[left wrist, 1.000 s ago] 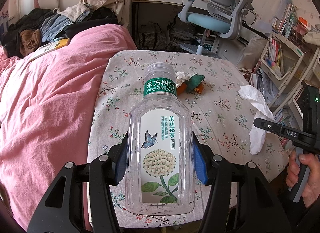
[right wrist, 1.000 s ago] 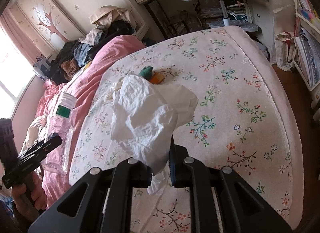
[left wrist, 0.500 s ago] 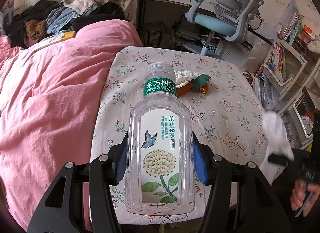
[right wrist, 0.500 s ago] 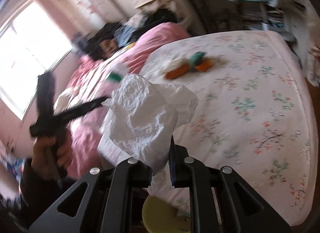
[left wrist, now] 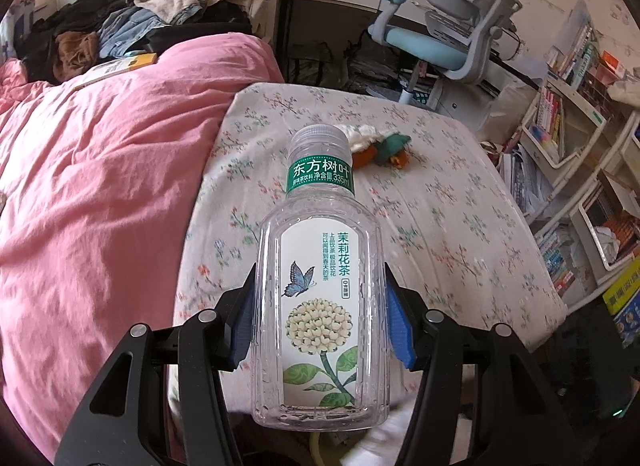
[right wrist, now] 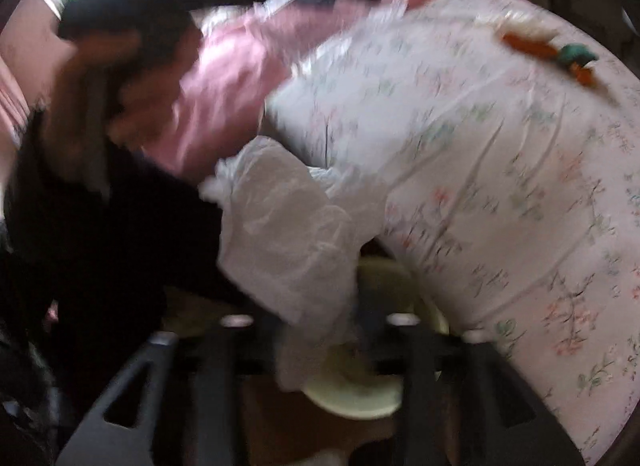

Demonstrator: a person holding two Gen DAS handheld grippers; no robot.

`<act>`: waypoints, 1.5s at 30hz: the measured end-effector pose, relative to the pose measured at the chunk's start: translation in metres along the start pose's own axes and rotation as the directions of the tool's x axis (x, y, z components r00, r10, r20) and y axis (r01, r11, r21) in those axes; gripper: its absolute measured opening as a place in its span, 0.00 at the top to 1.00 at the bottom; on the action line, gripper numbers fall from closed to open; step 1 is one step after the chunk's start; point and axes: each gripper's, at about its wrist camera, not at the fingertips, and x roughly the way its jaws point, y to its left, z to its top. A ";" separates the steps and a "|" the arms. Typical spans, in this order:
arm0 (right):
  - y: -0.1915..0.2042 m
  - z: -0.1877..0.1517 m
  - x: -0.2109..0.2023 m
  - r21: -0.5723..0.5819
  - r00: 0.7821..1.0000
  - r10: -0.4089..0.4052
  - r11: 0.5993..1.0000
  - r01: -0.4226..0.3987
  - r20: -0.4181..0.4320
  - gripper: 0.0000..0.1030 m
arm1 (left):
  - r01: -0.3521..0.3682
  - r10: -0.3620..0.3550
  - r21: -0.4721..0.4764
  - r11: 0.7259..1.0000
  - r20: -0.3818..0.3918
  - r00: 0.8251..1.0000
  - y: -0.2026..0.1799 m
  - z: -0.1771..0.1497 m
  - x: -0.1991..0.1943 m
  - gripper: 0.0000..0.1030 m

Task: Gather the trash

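A clear empty tea bottle (left wrist: 320,298) with a green neck band and a flower label stands upright in my left gripper (left wrist: 320,314), whose blue pads press on its two sides; it hangs over the near end of the floral bed. My right gripper (right wrist: 316,322) points down past the bed's edge, over a pale yellow bin (right wrist: 360,398). Its jaws are opening, and a crumpled white tissue (right wrist: 288,234) hangs loose between them above the bin. The right wrist view is blurred. A white scrap (left wrist: 384,438) shows under the bottle.
An orange and green toy (left wrist: 384,149) lies further up the floral sheet (left wrist: 440,205), with a pink duvet (left wrist: 100,185) to its left. Beyond the bed are a blue and grey desk chair (left wrist: 440,37) and, at the right, bookshelves (left wrist: 560,125). A hand (right wrist: 80,77) grips the left gripper's handle.
The right gripper swung off the bed, tipped down over the yellow bin, and its jaws parted around the tissue. The left gripper, still holding the bottle, shifted slightly.
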 end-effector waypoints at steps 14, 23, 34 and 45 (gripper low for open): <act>-0.076 -0.015 -0.079 0.399 0.912 -0.132 0.916 -0.037 0.389 0.41 | 0.072 -0.059 0.104 0.992 -0.116 0.991 -0.052 -0.105 -0.021 0.48; -0.095 -0.020 -0.105 0.475 0.870 -0.188 0.878 -0.058 0.455 0.40 | 0.118 -0.048 0.225 0.967 -0.294 0.955 -0.094 -0.174 -0.017 0.35; -0.133 -0.027 -0.122 0.630 0.840 -0.269 0.769 -0.107 0.471 0.38 | 0.025 -0.026 0.092 0.995 0.002 1.000 -0.055 -0.083 -0.055 0.24; -0.153 -0.019 -0.099 0.716 0.851 -0.290 0.684 -0.137 0.439 0.38 | -0.023 0.023 -0.004 1.000 0.118 0.993 -0.018 0.028 -0.029 0.12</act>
